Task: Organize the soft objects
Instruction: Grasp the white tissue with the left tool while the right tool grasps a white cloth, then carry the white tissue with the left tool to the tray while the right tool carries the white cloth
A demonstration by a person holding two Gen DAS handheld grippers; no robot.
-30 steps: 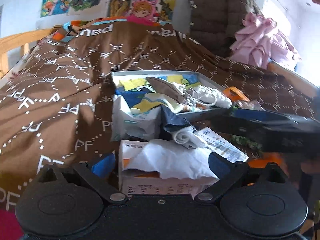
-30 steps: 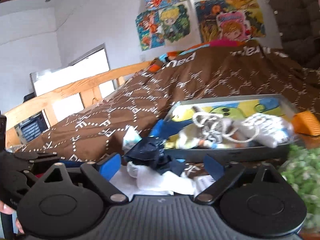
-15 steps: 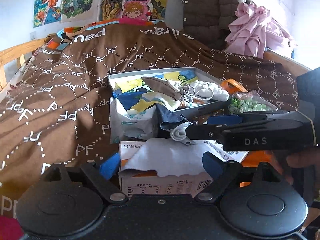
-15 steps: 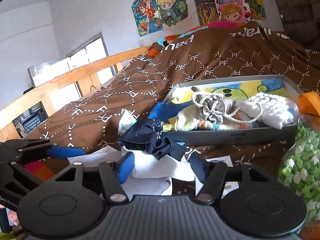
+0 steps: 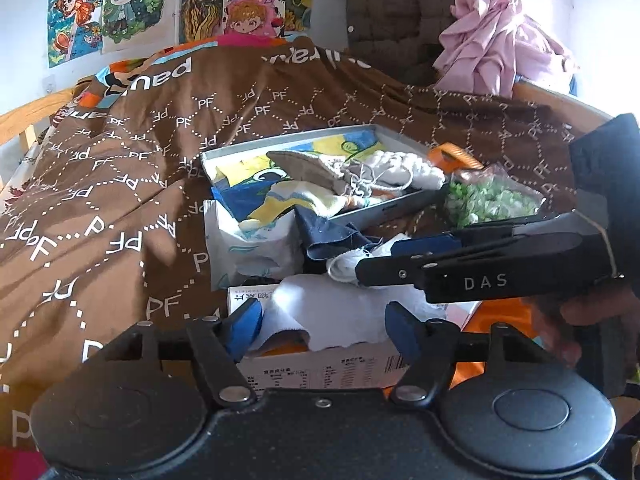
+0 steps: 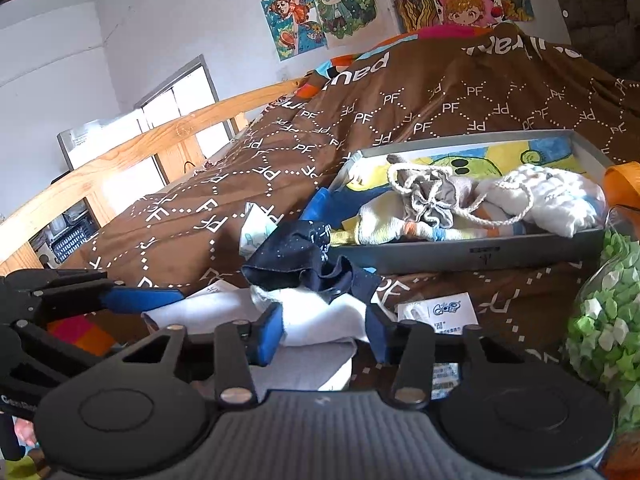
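Note:
A grey tray (image 5: 404, 206) (image 6: 472, 258) on the brown bedspread holds a drawstring pouch (image 6: 430, 196), white socks (image 6: 560, 204) and a striped cloth. In front of it lie a dark navy cloth (image 6: 304, 260) (image 5: 328, 232) and a white rolled sock (image 6: 320, 316) (image 5: 344, 266). My right gripper (image 6: 325, 334) (image 5: 374, 262) has its jaws closing around the white sock, pads touching both sides. My left gripper (image 5: 322, 322) is open over a white tissue (image 5: 340, 312) on a tissue box (image 5: 320, 364).
A white printed plastic pack (image 5: 256, 240) lies left of the navy cloth. A bag of green paper stars (image 6: 608, 312) (image 5: 492, 198) and an orange item (image 6: 622, 184) sit right of the tray. A wooden bed rail (image 6: 140, 148) runs along the left.
My right gripper moved forward and narrowed its jaws onto the white sock. My left gripper stayed over the tissue box, its view shifting slightly.

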